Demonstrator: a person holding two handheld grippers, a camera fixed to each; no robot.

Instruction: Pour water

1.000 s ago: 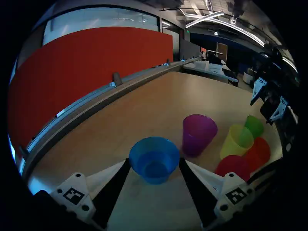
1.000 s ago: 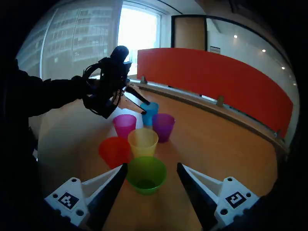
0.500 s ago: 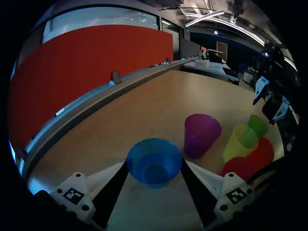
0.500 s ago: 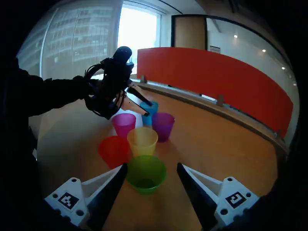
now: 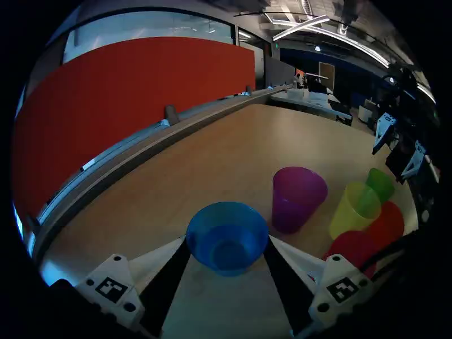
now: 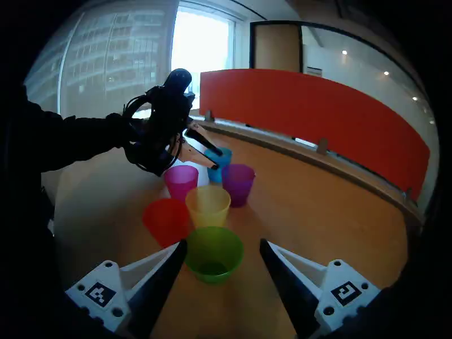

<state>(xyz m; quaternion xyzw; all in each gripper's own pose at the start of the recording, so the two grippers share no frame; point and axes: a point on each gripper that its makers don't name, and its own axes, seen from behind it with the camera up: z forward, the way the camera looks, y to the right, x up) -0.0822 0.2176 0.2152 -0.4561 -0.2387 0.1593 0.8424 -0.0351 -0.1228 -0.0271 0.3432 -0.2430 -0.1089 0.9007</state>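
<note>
Now, left gripper [image 5: 227,242]: jaws pressed on either side of the blue cup [image 5: 226,226].
Purple cup [image 5: 298,198]: just beside the blue cup.
Right gripper [image 6: 222,248]: well apart from the blue cup, jaws wide.
Green cup [image 6: 214,254]: between those jaws, far from the blue cup.

the left tool [image 5: 227,242] and right tool [image 6: 222,244] each had two white fingers [image 5: 152,265] with black inner faces, tapering to points. each broad base carried a black-and-white square tag [image 5: 110,285] and small dark screws [image 5: 117,259]. in the right gripper view, the left tool's body was bulky and black, looped with black cables [image 6: 133,107]. the person's sleeve [image 6: 73,138] was dark.
</note>
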